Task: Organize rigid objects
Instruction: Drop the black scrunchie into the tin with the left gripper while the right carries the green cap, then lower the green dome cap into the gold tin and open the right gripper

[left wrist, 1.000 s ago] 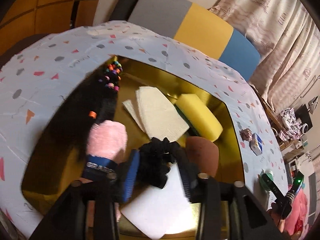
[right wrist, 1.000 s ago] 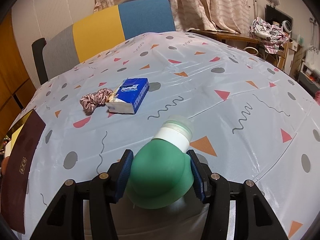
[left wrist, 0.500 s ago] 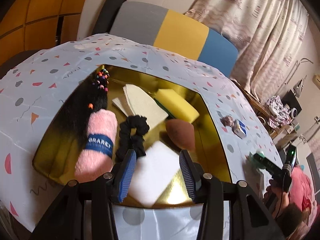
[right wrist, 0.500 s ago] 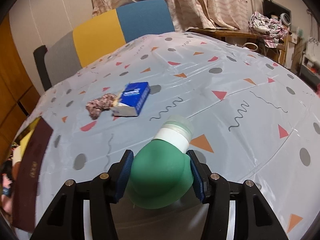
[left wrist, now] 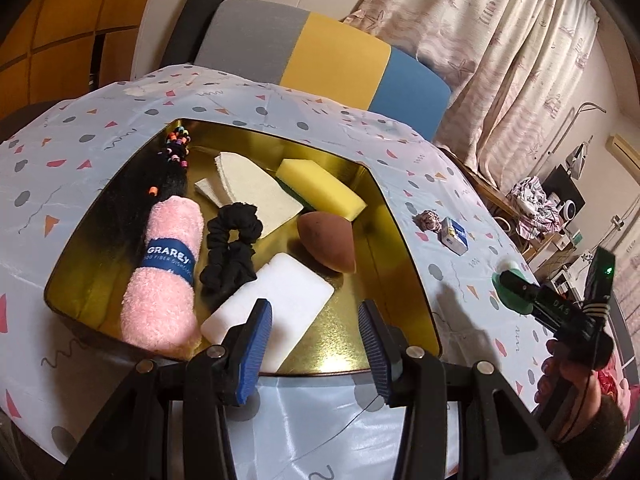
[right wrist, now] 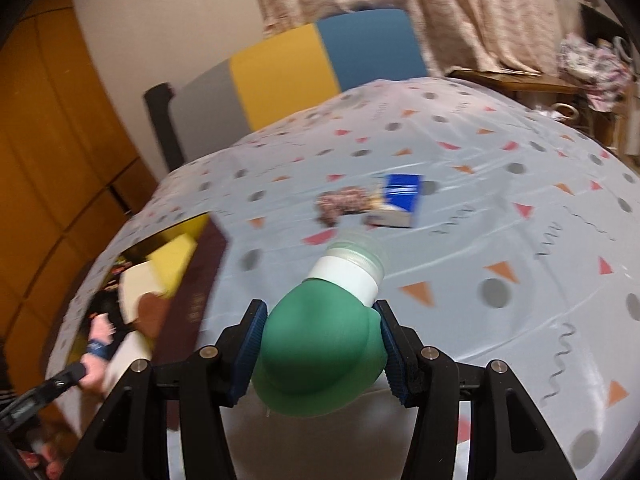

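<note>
Left hand-held gripper (left wrist: 316, 344) empty, jaws apart, hovering over the near edge of the gold tray (left wrist: 404, 240). Tray is already filled: white block (left wrist: 280, 300), pink towel (left wrist: 168, 264), black scrunchie (left wrist: 232, 248), brown sponge (left wrist: 328, 240), yellow sponge (left wrist: 320, 188). Right hand-held gripper (right wrist: 320, 350) clamped on green bottle (right wrist: 320, 360), squat, white neck, clear cap, held above the bench (right wrist: 480, 240) right of the tray. Left to sort, mid-bench: tissue pack (right wrist: 400, 200), pink scrunchie (right wrist: 344, 202). Roughly two-thirds done.

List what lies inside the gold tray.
Inside the tray: pink towel, black scrunchie, white block, brown sponge, yellow sponge, cream cloths, beaded black hair. Anything beneath them is covered.
</note>
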Demonstrator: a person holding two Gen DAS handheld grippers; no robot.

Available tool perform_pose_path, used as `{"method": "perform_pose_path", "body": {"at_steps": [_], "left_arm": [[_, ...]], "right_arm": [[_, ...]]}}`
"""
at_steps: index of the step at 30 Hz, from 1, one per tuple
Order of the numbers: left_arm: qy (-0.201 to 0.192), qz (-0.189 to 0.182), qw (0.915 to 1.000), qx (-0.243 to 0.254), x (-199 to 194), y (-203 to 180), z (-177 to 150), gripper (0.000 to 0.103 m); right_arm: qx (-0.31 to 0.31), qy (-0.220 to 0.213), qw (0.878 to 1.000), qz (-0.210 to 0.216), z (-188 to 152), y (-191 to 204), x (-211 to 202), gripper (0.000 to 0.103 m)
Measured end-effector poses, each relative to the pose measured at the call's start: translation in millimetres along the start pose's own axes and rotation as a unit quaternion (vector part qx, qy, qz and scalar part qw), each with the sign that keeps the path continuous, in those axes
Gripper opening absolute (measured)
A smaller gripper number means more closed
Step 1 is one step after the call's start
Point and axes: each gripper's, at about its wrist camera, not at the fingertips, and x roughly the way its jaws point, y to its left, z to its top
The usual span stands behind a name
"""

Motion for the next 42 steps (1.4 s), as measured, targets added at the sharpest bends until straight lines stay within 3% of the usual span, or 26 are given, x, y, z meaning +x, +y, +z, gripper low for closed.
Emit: {"method": "perform_pose_path", "body": {"at_steps": [10,19,28,38,42], "left_arm": [[-0.019,0.013,0.9996,-0.019,-20.3,24.0,-3.3,0.045],[-0.034,0.025,0.998,-0.048,-34.4,46.8,-5.0,0.045],[-0.034,0.029,0.9972,-0.06,-36.8,55.9,-7.9,0.045],[-0.031,0.022,0.9979,-0.052,-34.2,50.1,-9.6,0.045],[-0.025,0.015,0.9987,-0.042,-32.3,43.4,-10.6,0.045]], "right_arm": [[-0.079,0.032,0.992,0.095,-8.4,111.6,8.5,0.055],[-0.174,0.09,0.976,0.099,-41.6,184.8,45.8,0.055],[-0.198,0.096,0.974,0.053,-44.0,186.2,72.7,0.061],[-0.195,0.069,0.978,0.036,-41.3,177.0,46.3,0.064],[-0.176,0.057,0.982,0.036,-39.3,165.5,34.2,0.069]]}}
